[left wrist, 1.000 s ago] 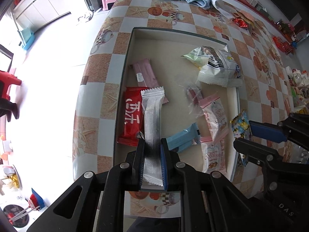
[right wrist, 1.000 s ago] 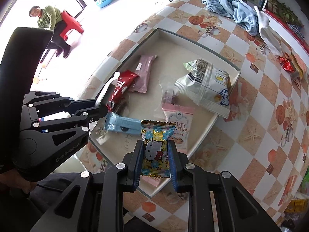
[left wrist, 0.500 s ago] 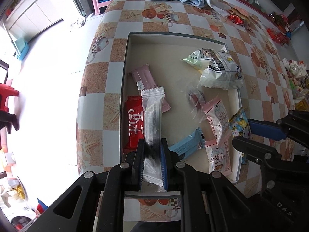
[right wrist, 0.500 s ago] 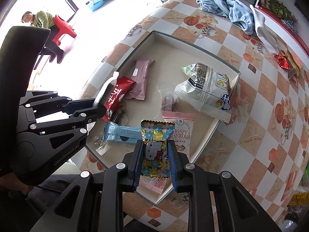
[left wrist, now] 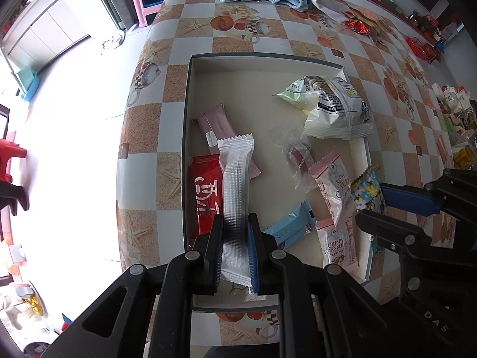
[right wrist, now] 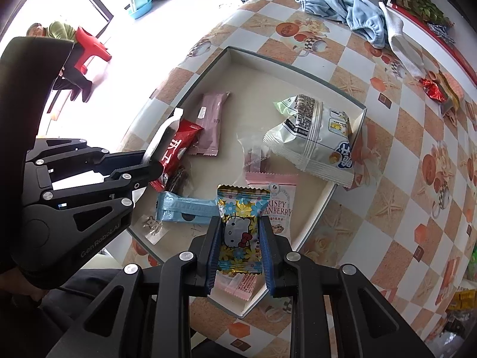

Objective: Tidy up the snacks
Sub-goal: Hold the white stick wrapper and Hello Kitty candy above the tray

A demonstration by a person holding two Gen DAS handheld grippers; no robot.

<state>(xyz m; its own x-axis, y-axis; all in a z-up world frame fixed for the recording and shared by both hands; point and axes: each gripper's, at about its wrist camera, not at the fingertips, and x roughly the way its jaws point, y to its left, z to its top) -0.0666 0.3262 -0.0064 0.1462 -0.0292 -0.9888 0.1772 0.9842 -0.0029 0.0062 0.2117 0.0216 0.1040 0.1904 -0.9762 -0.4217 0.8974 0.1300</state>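
From the left wrist view, the left tongs (left wrist: 235, 235) are clenched on one long silver packet (left wrist: 235, 191), held above the shallow box (left wrist: 186, 137) on the tiled tabletop (left wrist: 226, 44). The packet's lower end is cut off behind the fingers, and it covers part of the one red packet (left wrist: 205, 191) and part of the one pink bar (left wrist: 214, 125) in the box. One clear wrapper (left wrist: 295, 158) lies mid-box, its contents hard to make out. There are two pink cranberry packets (left wrist: 335, 185), one overlapping the other, one light blue bar (left wrist: 290, 226) and one white bag (left wrist: 337, 110). The right tongs (left wrist: 375, 205) enter at the right edge, mostly out of frame.

From the right wrist view, the right tongs (right wrist: 240, 235) grasp one gold flowered packet (right wrist: 240, 226) with a cartoon cat on it, held over the box's near corner. It hides most of the cranberry packets beneath, so their count cannot be told here. The left tongs (right wrist: 155, 164) hold the silver packet edge-on, and their body masks the box's left edge. A small dark wrapper (right wrist: 179, 179) beside the red packet is too crumpled to identify.
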